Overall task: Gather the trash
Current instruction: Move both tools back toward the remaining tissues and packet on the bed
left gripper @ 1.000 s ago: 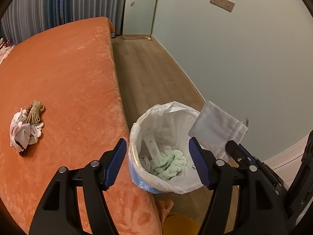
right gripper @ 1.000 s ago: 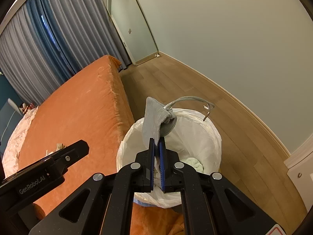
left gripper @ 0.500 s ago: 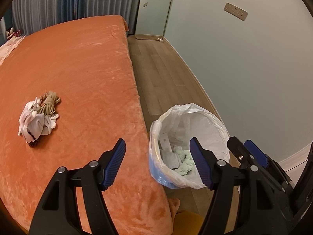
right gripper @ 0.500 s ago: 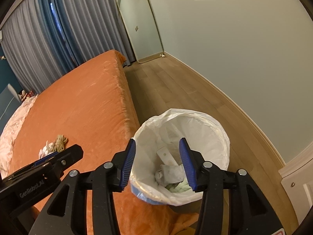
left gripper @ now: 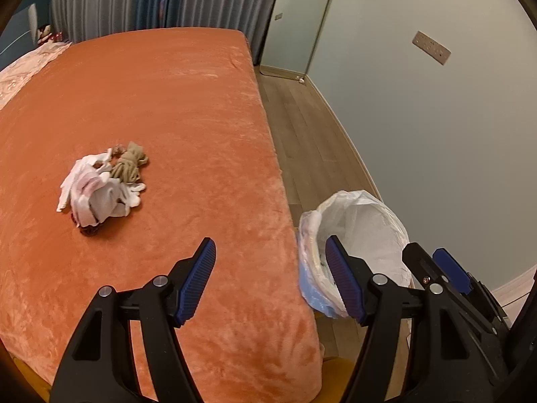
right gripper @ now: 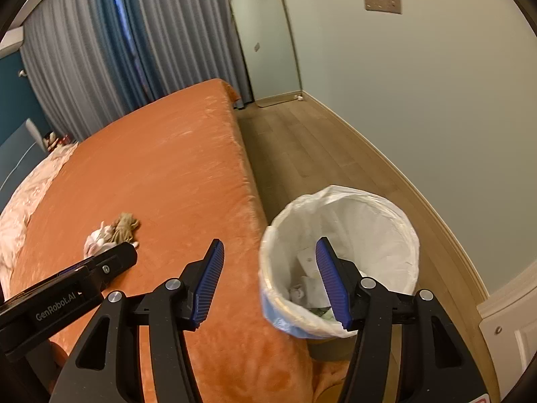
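A heap of white and tan cloth scraps (left gripper: 104, 184) lies on the orange bed (left gripper: 167, 117); the right wrist view shows the same heap (right gripper: 110, 231) partly behind the left gripper's body. A bin lined with a white bag (left gripper: 355, 235) stands on the floor against the bed's right edge; in the right wrist view the bin (right gripper: 339, 231) holds white and pale green trash. My left gripper (left gripper: 270, 280) is open and empty over the bed's near right corner. My right gripper (right gripper: 268, 283) hangs over the bin's left rim, its jaws opening with nothing between them.
Wooden floor (right gripper: 302, 154) runs between the bed and a pale wall (right gripper: 419, 100). A tall mirror (right gripper: 265, 37) leans in the far corner beside grey-blue curtains (right gripper: 100, 60). A pale pink cover (left gripper: 27, 67) lies at the bed's far left.
The right gripper let go of the grey pouch over the bin and its jaws spread apart. Both grippers shifted left towards the bed, so the cloth heap now sits nearer the middle of the left view.
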`<state>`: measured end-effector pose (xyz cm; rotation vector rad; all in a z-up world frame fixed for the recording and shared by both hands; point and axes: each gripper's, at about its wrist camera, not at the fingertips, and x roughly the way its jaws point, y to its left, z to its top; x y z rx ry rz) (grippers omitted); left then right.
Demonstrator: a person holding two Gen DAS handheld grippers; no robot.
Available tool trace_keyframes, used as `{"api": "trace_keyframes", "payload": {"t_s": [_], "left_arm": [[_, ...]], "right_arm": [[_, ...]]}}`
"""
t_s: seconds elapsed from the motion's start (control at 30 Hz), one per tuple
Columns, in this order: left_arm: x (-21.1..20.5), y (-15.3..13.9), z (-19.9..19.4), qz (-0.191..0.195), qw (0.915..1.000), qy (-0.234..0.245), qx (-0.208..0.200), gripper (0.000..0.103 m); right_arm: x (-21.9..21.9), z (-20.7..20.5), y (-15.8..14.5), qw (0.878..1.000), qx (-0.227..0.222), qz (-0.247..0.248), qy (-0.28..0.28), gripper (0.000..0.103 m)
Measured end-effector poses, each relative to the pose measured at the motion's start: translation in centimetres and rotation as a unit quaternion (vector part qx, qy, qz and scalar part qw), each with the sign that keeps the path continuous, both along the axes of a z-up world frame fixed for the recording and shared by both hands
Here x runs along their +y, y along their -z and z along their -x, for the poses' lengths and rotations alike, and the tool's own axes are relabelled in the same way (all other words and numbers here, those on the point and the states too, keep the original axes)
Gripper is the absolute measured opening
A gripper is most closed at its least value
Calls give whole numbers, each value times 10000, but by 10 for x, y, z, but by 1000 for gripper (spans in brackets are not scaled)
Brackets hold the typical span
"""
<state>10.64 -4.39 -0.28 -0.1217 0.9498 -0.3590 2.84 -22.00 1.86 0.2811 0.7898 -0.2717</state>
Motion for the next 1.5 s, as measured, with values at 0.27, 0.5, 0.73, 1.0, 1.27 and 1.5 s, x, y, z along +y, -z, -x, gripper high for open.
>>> {"api": "trace_keyframes", "payload": {"t_s": [0.27, 0.5, 0.73, 1.0, 1.27, 1.5], "left_arm": [[49, -2, 5, -148, 9993, -331, -105, 64], [97, -2, 9, -212, 9971, -716, -133, 64], [141, 6, 14, -345, 9941, -1021, -90, 66], [198, 26, 16, -436, 9886, -1441, 67, 67], [253, 48, 13, -347, 9807, -1896, 339, 70], [294, 70, 2, -261, 9731, -2216, 579, 72]], "right_arm": [[49, -9, -3, 9993, 13, 95, -362, 58], [96, -15, -3, 9970, 59, 224, -734, 60], [134, -19, -2, 9945, 110, 312, -993, 64], [180, -28, 9, 9906, 234, 325, -1307, 64], [225, -45, 23, 9854, 352, 331, -1630, 64], [258, -73, 42, 9805, 494, 257, -1882, 64]]}}
